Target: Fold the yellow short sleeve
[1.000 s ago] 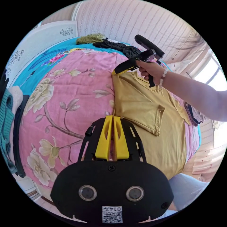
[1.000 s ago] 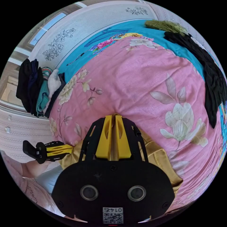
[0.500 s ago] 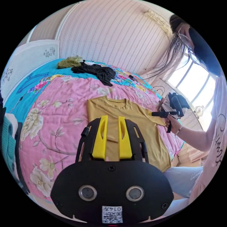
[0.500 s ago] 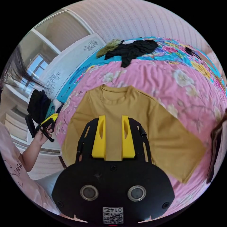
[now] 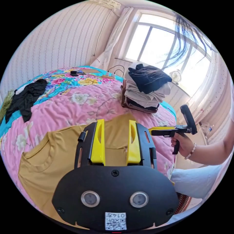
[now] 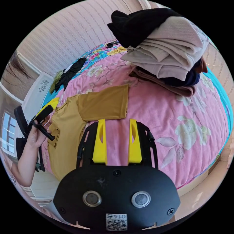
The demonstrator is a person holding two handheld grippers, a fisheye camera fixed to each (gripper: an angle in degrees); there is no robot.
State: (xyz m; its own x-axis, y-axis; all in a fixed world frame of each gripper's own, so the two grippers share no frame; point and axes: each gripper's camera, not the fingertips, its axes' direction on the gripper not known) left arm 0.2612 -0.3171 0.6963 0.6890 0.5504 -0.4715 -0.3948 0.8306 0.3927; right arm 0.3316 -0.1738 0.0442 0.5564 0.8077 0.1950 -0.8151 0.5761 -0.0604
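Note:
The yellow short-sleeve shirt [image 5: 48,156] lies flat on the pink floral quilt [image 5: 80,102]. My left gripper [image 5: 116,121] hovers open over the shirt with nothing between its jaws. In the right gripper view the shirt [image 6: 68,119] has one sleeve [image 6: 104,104] spread out towards the clothes stack, and the other sleeve lies folded in over the body. My right gripper [image 6: 117,121] is open above the bare quilt [image 6: 158,117], just short of that spread sleeve's hem. A hand holds each gripper: the right gripper [image 5: 159,131] off the bed's edge, the left gripper [image 6: 46,109] over the shirt's collar end.
A stack of folded clothes [image 5: 143,90] [image 6: 165,53] stands on the quilt close beyond the spread sleeve. A black garment [image 5: 24,97] [image 6: 70,73] lies on the blue sheet at the far side. A window is behind the stack. The person's leg [image 5: 195,180] is at the bed's edge.
A second ago both grippers were shut on the shirt's edge. Both have let go, opened, and swung across to the side with the spread sleeve and the clothes stack.

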